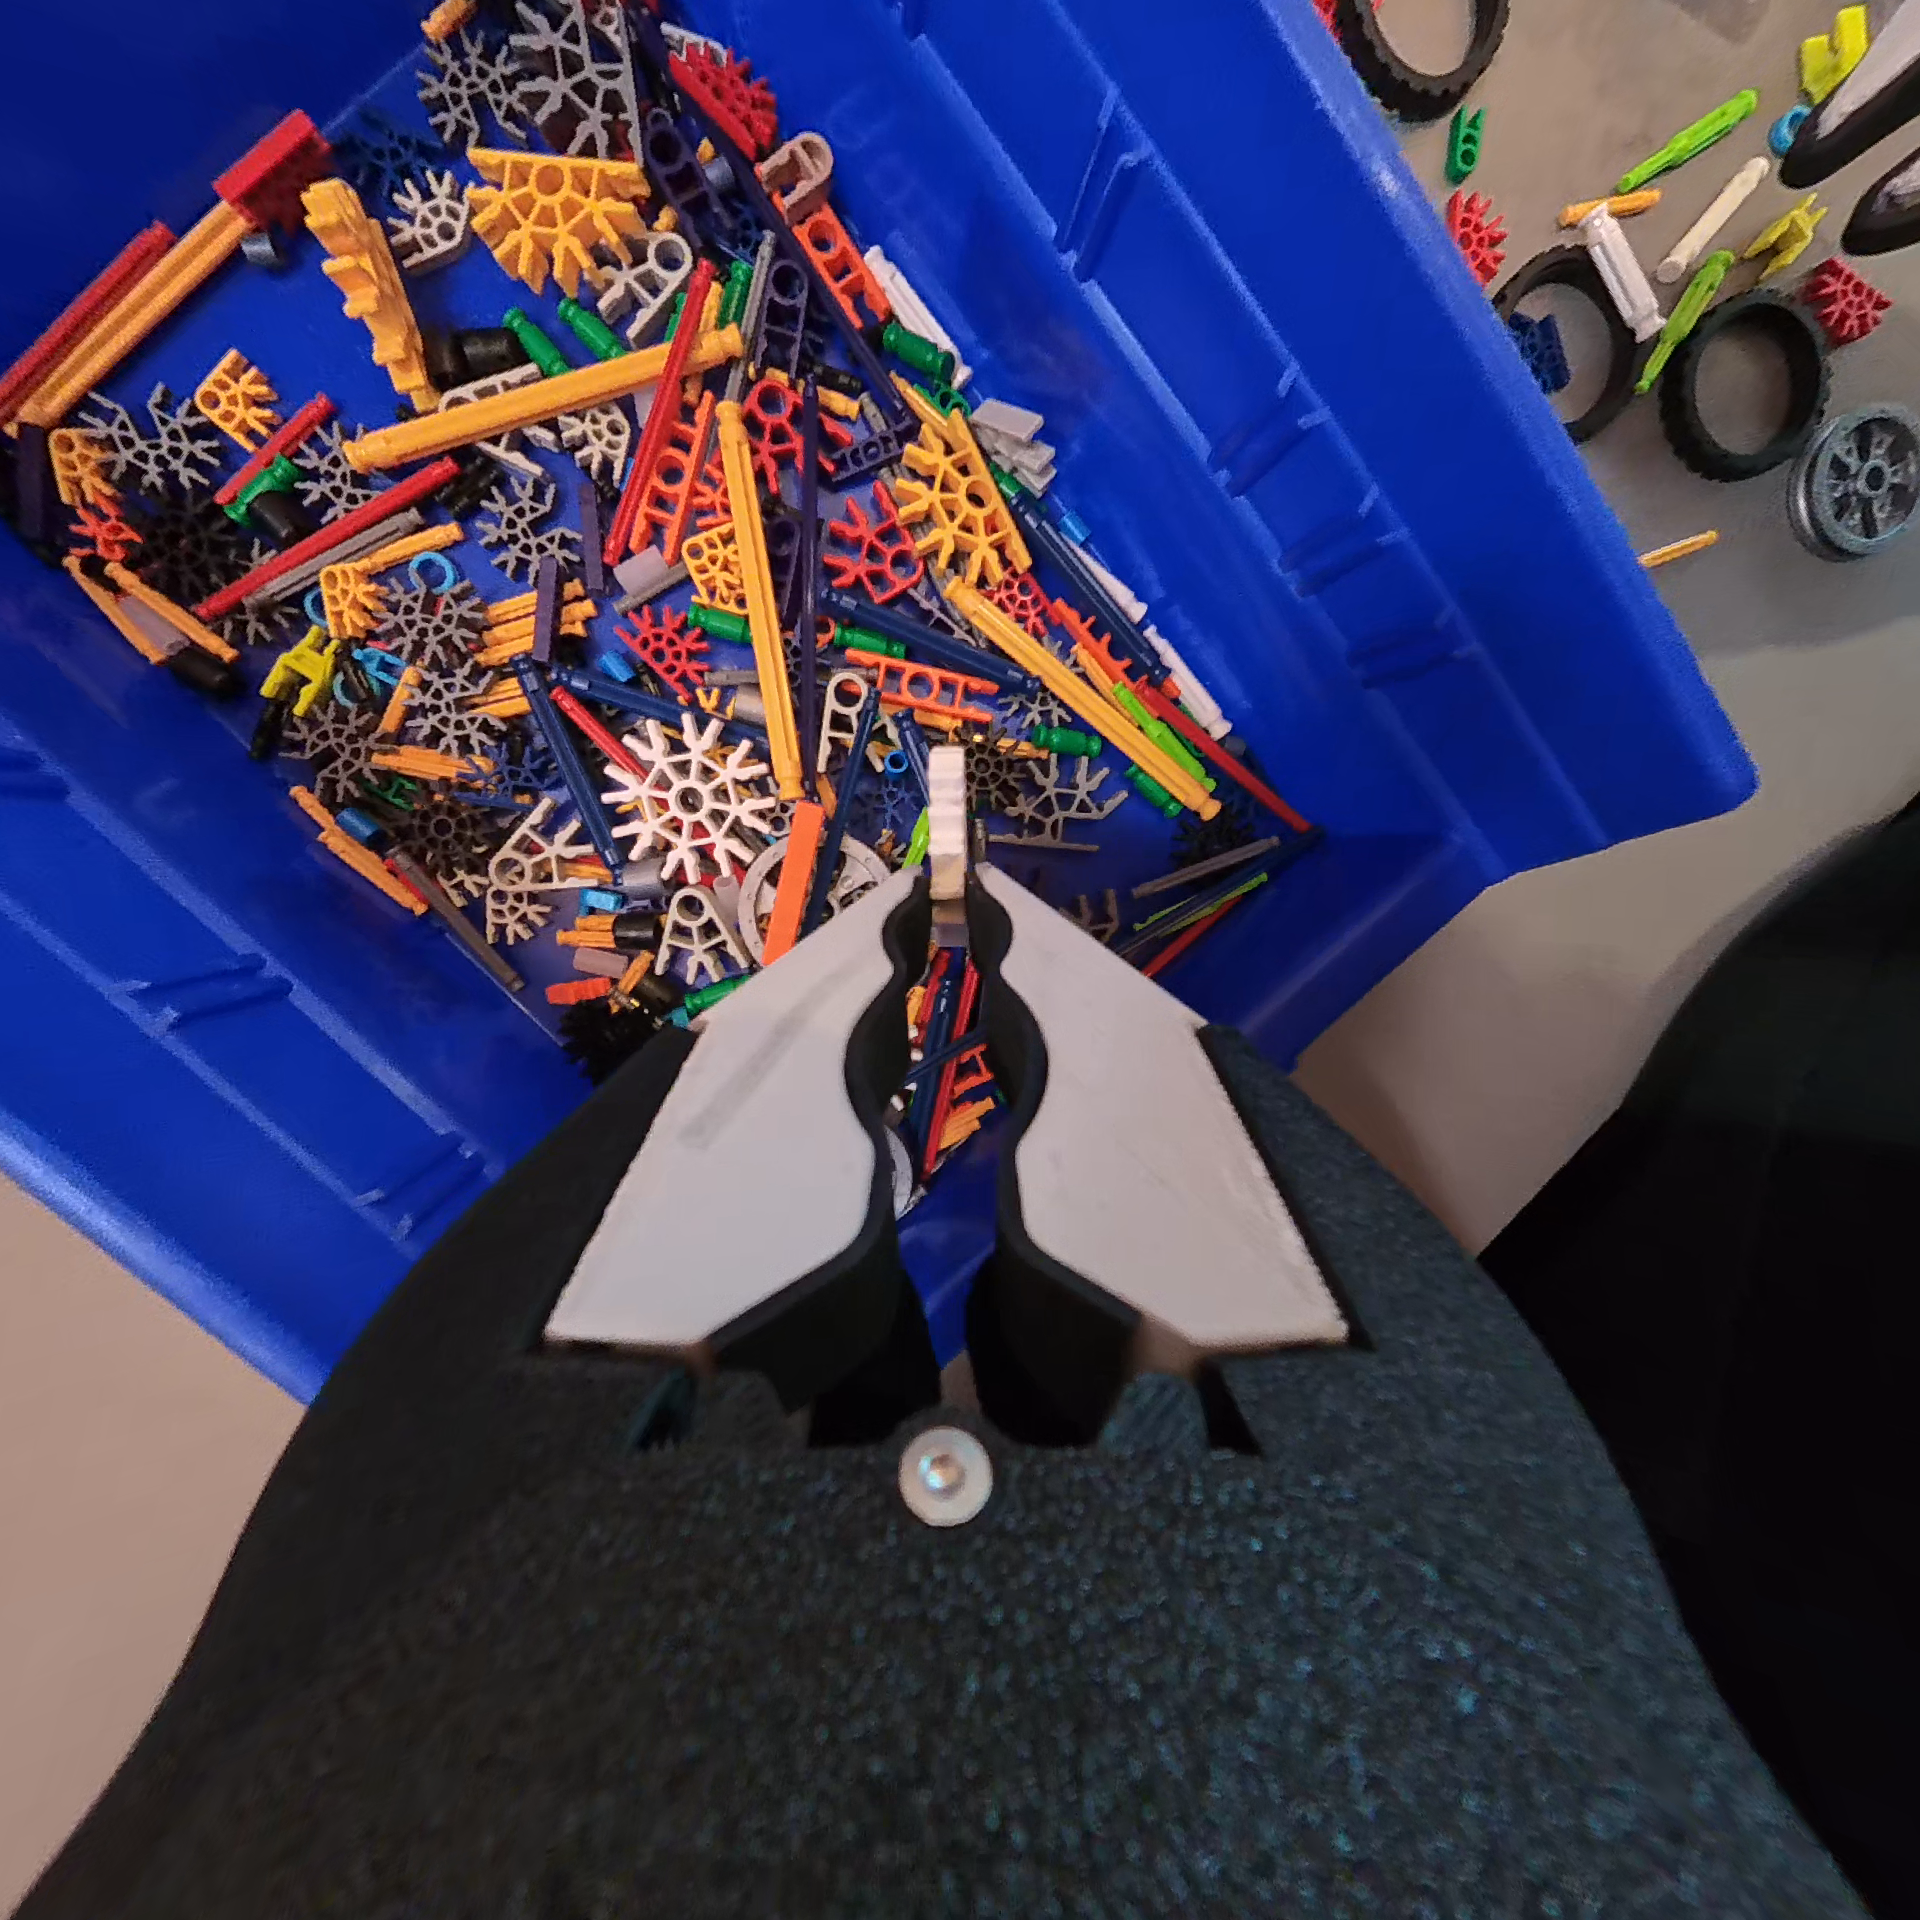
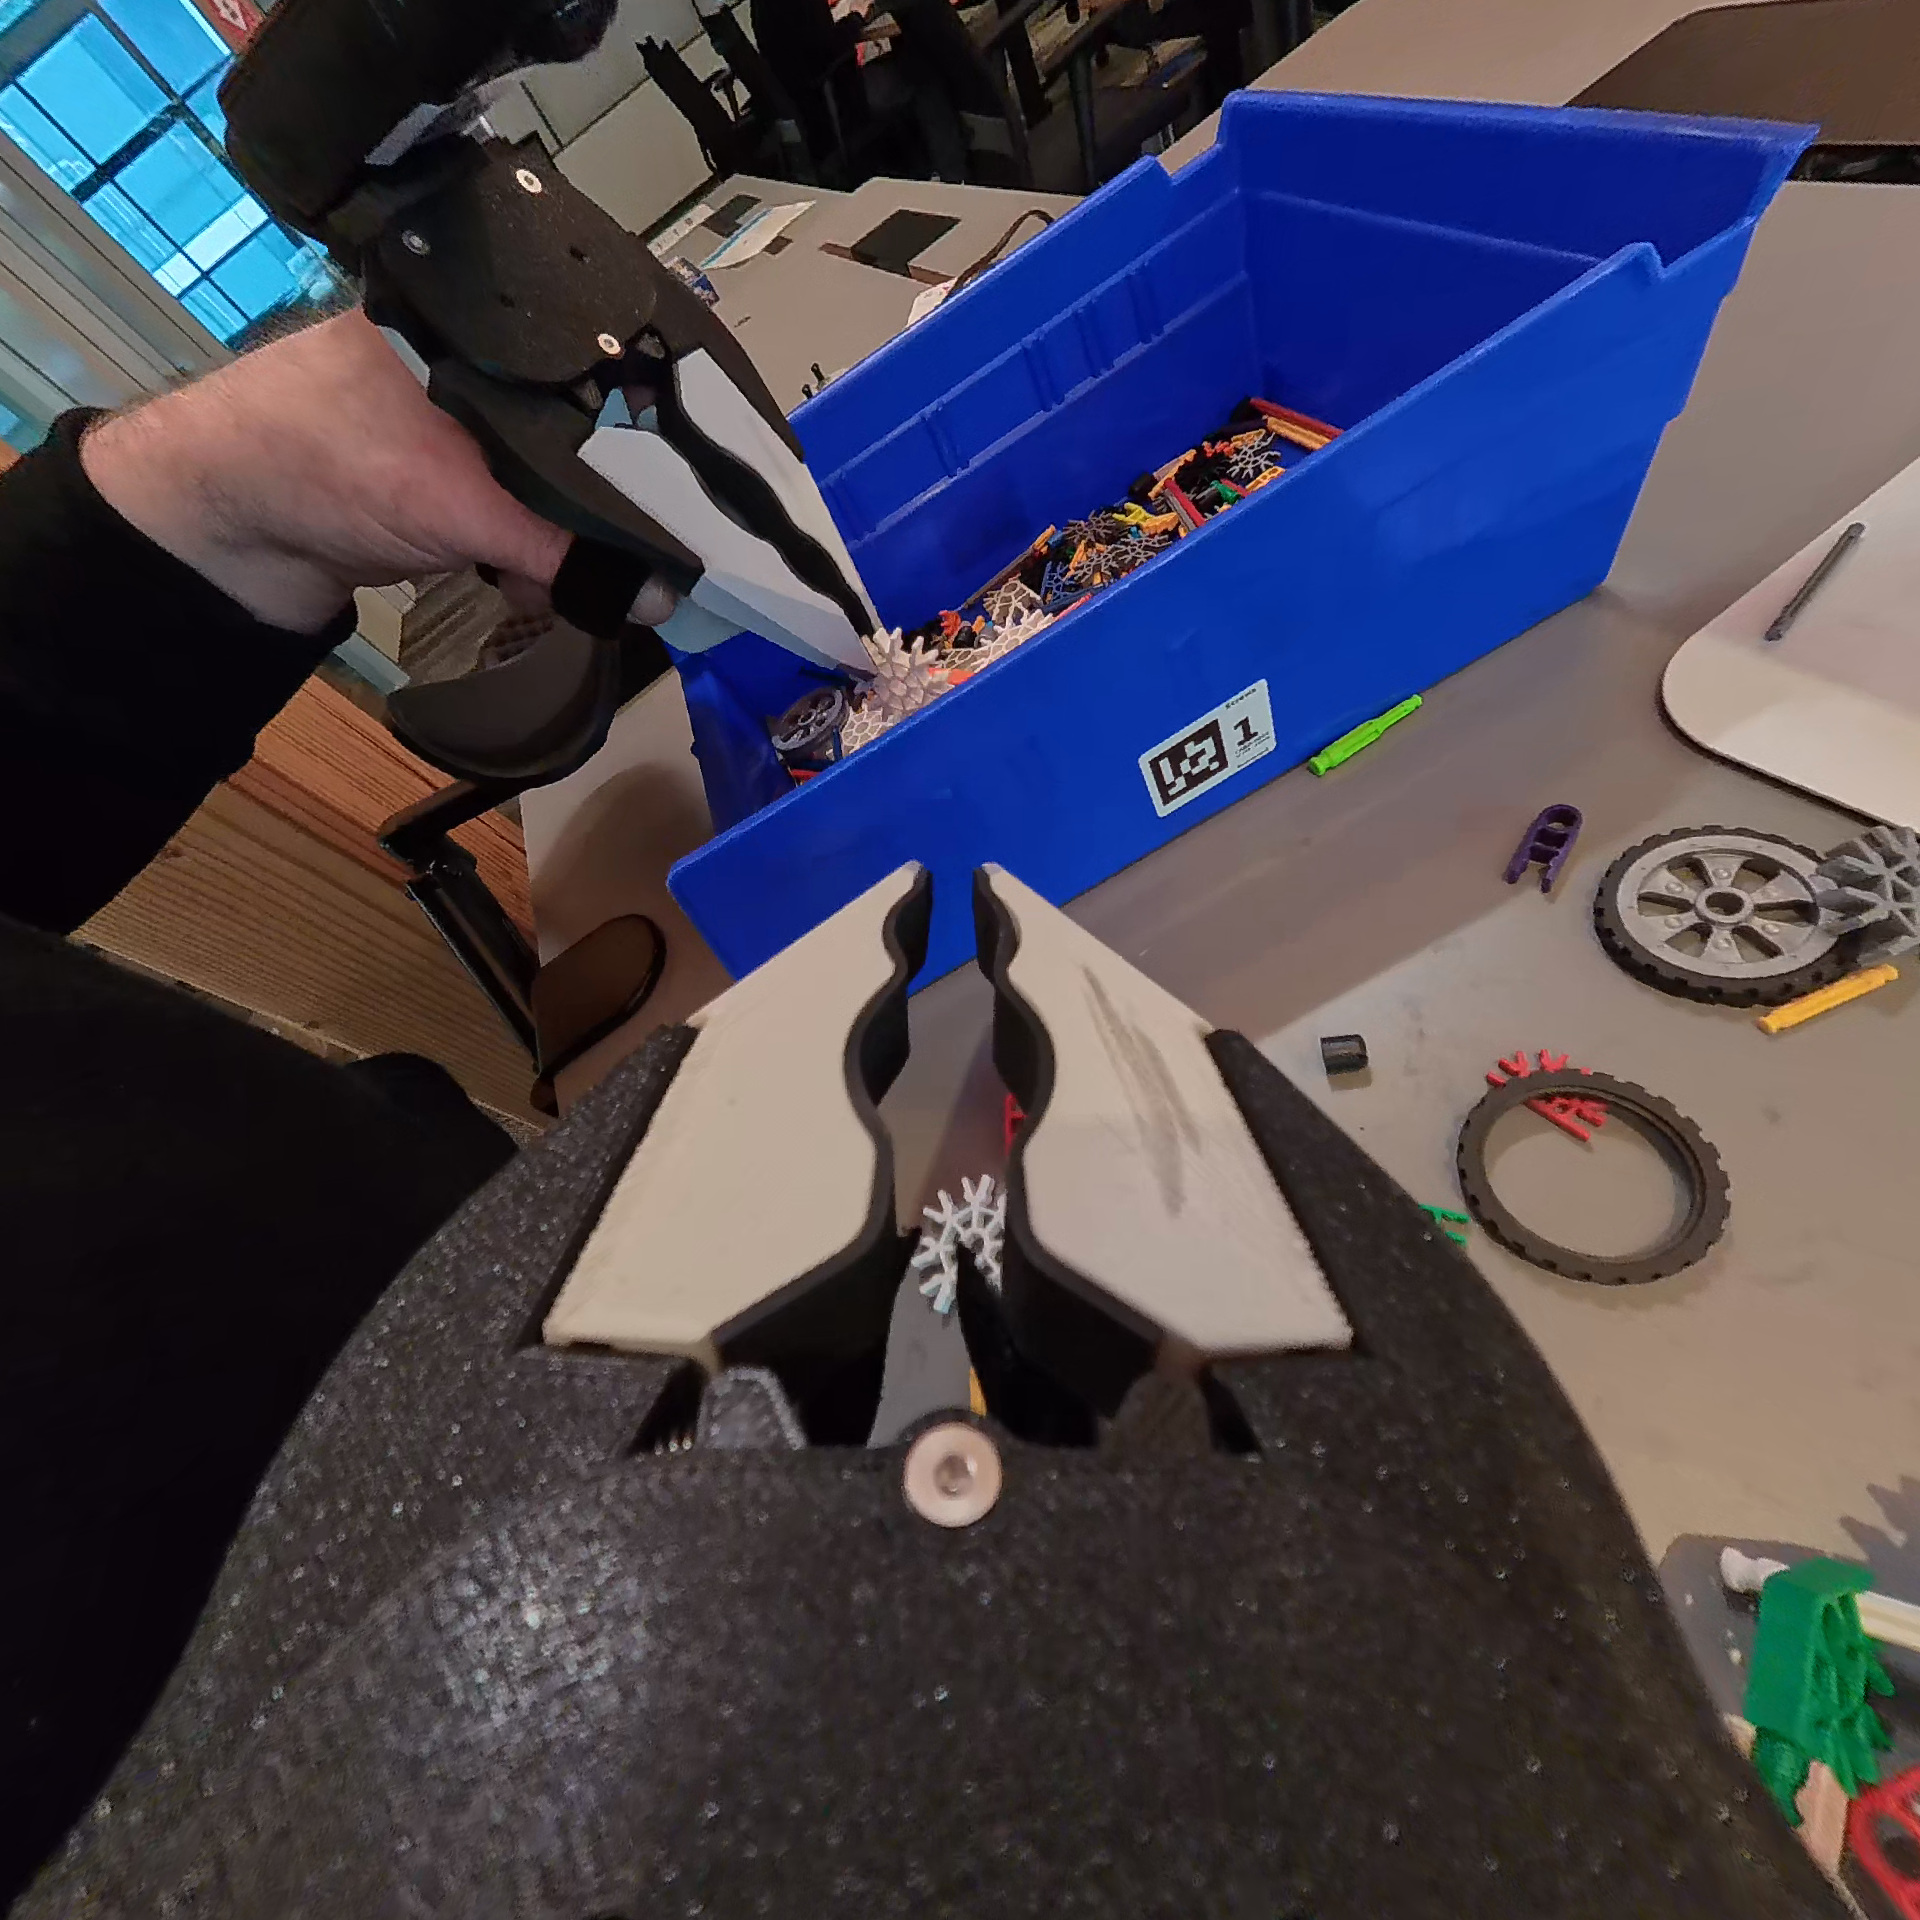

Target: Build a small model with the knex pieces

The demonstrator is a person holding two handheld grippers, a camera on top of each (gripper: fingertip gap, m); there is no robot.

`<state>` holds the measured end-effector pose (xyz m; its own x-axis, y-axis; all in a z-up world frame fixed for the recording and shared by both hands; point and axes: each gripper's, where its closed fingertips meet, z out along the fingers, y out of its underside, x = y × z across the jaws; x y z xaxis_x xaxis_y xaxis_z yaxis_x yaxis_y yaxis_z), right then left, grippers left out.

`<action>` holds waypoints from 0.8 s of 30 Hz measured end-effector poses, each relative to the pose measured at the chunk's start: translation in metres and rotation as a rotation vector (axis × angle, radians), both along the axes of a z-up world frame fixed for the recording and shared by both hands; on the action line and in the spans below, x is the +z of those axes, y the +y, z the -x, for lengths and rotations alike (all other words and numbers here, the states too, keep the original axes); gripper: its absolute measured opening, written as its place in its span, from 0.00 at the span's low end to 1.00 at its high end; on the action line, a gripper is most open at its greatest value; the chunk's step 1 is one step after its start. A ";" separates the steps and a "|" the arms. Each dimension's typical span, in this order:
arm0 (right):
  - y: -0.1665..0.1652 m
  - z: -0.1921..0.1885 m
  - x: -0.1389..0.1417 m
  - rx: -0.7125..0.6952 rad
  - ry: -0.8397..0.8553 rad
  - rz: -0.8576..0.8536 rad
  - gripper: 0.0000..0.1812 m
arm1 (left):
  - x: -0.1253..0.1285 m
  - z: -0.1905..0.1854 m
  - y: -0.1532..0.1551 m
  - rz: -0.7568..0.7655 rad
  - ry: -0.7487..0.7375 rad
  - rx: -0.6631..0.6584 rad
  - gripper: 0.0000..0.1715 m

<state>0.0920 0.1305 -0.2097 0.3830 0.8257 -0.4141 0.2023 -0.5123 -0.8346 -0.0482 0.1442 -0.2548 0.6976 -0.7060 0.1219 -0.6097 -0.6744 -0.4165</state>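
Note:
My left gripper (image 1: 948, 883) is shut on a white snowflake-shaped connector (image 1: 948, 810), seen edge-on, just above the pile of coloured rods and connectors in a blue bin (image 1: 1247, 416). The right wrist view shows the same left gripper (image 2: 868, 634), held by a hand (image 2: 312, 488), pinching the white connector (image 2: 904, 665) at the near end of the bin (image 2: 1351, 623). My right gripper (image 2: 951, 883) is over the grey table in front of the bin. Its jaws are almost closed with nothing between them. A small white snowflake piece (image 2: 961, 1231) lies on the table below it.
Right of the bin lie a grey spoked wheel (image 2: 1714, 914), a black tyre ring (image 2: 1590, 1174), a purple clip (image 2: 1543, 847), a green rod (image 2: 1366, 735) and a white board (image 2: 1818, 675). A green connector (image 2: 1813, 1683) sits at bottom right. More tyres (image 1: 1745, 384) show in the left wrist view. About 15 centimetres separates my left fingertips from my right.

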 end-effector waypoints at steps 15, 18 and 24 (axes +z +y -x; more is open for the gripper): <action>-0.012 -0.002 0.013 0.045 0.042 -0.041 0.06 | 0.043 -0.039 -0.012 -0.029 -0.161 -0.088 0.02; -0.019 0.002 0.020 0.078 0.052 -0.075 0.07 | 0.060 -0.058 -0.019 -0.027 -0.257 -0.139 0.02; -0.021 0.002 0.016 0.077 0.029 -0.081 0.08 | 0.053 -0.050 -0.014 -0.006 -0.212 -0.106 0.02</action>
